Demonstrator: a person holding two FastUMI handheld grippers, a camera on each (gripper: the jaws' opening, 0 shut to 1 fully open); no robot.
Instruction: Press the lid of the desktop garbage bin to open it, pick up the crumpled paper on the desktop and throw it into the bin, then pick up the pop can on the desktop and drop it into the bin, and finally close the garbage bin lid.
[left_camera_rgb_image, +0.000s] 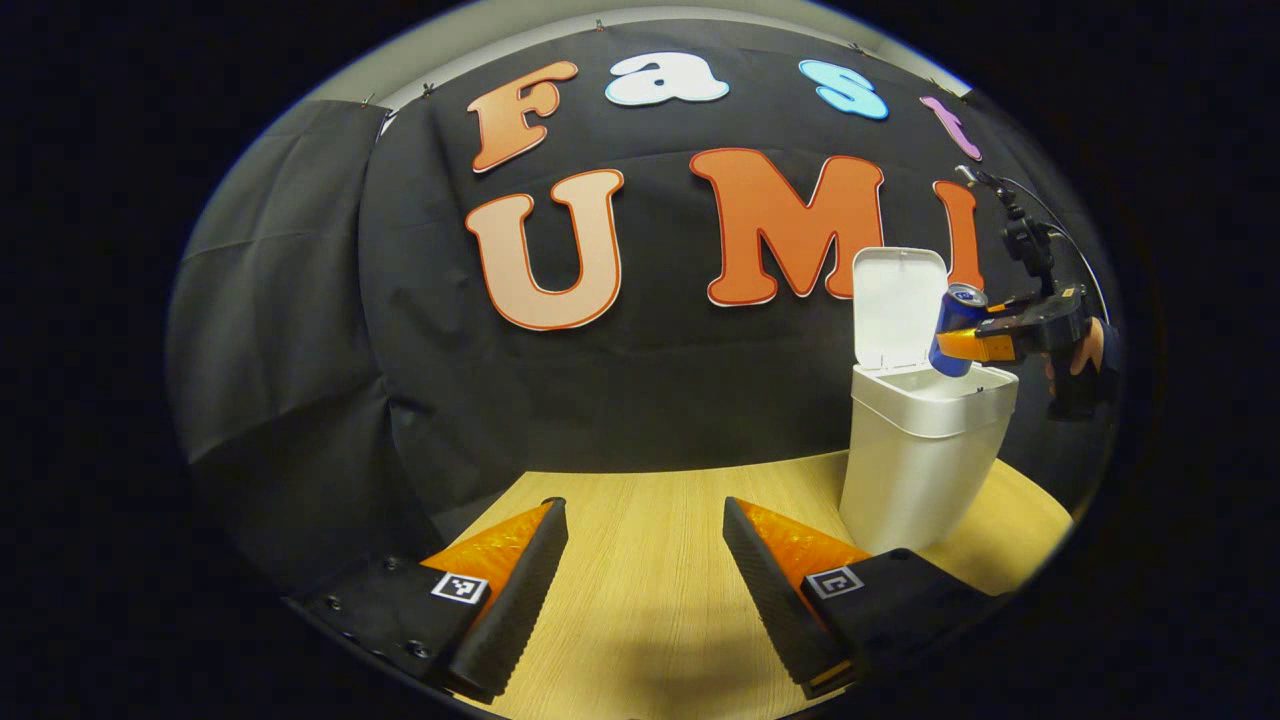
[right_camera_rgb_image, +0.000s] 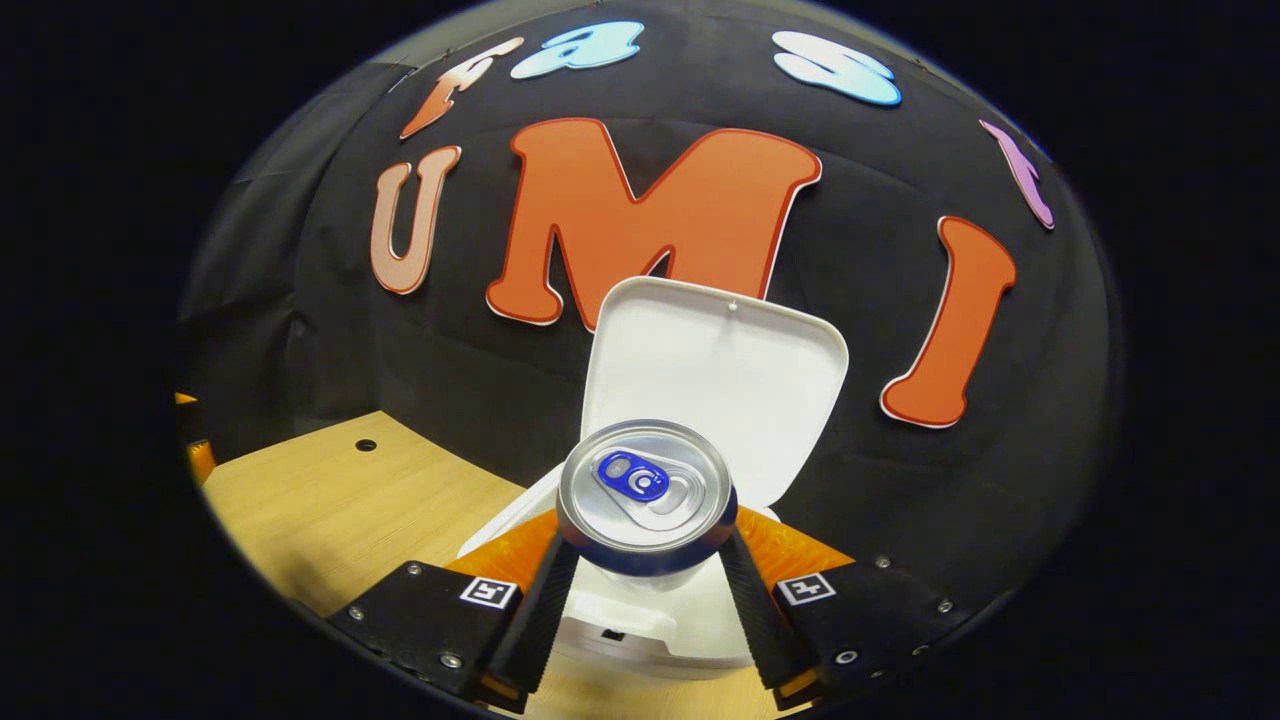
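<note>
The white desktop bin (left_camera_rgb_image: 925, 455) stands on the wooden table with its lid (left_camera_rgb_image: 897, 305) flipped up. My right gripper (left_camera_rgb_image: 962, 345) holds the blue pop can (left_camera_rgb_image: 957, 330) just above the bin's open mouth. In the right gripper view, that gripper (right_camera_rgb_image: 648, 570) is shut on the pop can (right_camera_rgb_image: 647, 495), whose silver top faces the camera, with the bin (right_camera_rgb_image: 640, 630) below and its raised lid (right_camera_rgb_image: 715, 375) behind. My left gripper (left_camera_rgb_image: 645, 560) hovers open over the table, left of the bin, with nothing between its fingers.
The wooden table (left_camera_rgb_image: 640, 600) runs under the left gripper and reaches the bin. A small round hole (right_camera_rgb_image: 366, 445) sits in the tabletop far left in the right gripper view. A hand (left_camera_rgb_image: 1085, 360) holds the right gripper.
</note>
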